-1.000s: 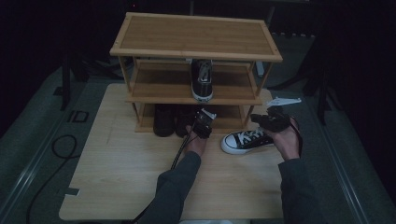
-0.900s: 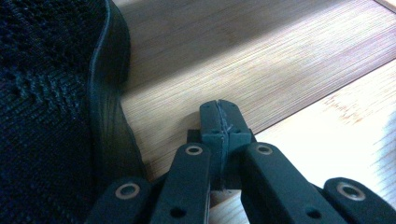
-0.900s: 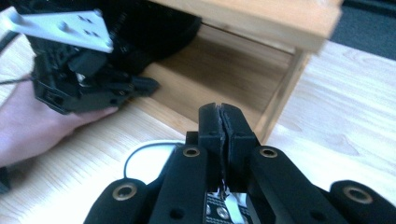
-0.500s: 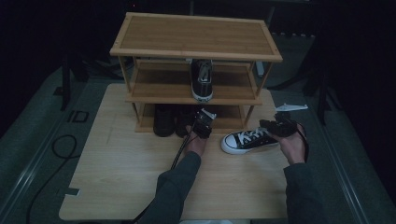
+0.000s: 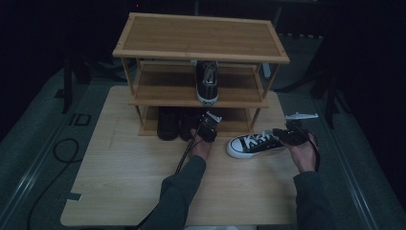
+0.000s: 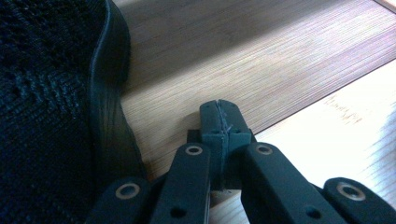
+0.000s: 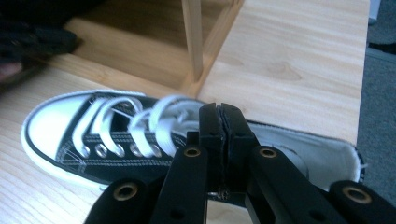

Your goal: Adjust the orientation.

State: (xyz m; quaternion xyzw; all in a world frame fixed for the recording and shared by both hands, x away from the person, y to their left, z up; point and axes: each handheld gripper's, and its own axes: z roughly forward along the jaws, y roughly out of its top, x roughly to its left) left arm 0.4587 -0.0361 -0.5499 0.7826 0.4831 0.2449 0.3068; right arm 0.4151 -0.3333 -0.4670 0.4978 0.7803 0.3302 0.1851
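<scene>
A black-and-white sneaker [image 5: 253, 143] [image 7: 93, 140] lies on its sole on the wooden table [image 5: 129, 182], toe pointing left, just in front of the bamboo shoe rack [image 5: 201, 36]. My right gripper [image 5: 283, 135] [image 7: 222, 114] is shut, its jaws pressed together above the sneaker's opening near the heel with nothing visibly between them. My left gripper [image 5: 207, 123] [image 6: 219, 114] is also shut and empty. It points into the rack's bottom shelf [image 6: 261, 60], right beside a black shoe [image 6: 56, 116] [image 5: 189, 122].
Another black shoe [image 5: 167, 123] stands on the bottom shelf, and a black-and-white sneaker [image 5: 207, 81] sits on the middle shelf, toe toward me. A rack post [image 7: 192, 42] rises just behind the table sneaker. A cable [image 5: 62, 153] loops on the floor at the left.
My right gripper has drawn back to the right and slightly toward me, away from the sneaker's middle. The sneaker has stayed in place. The left gripper has barely moved.
</scene>
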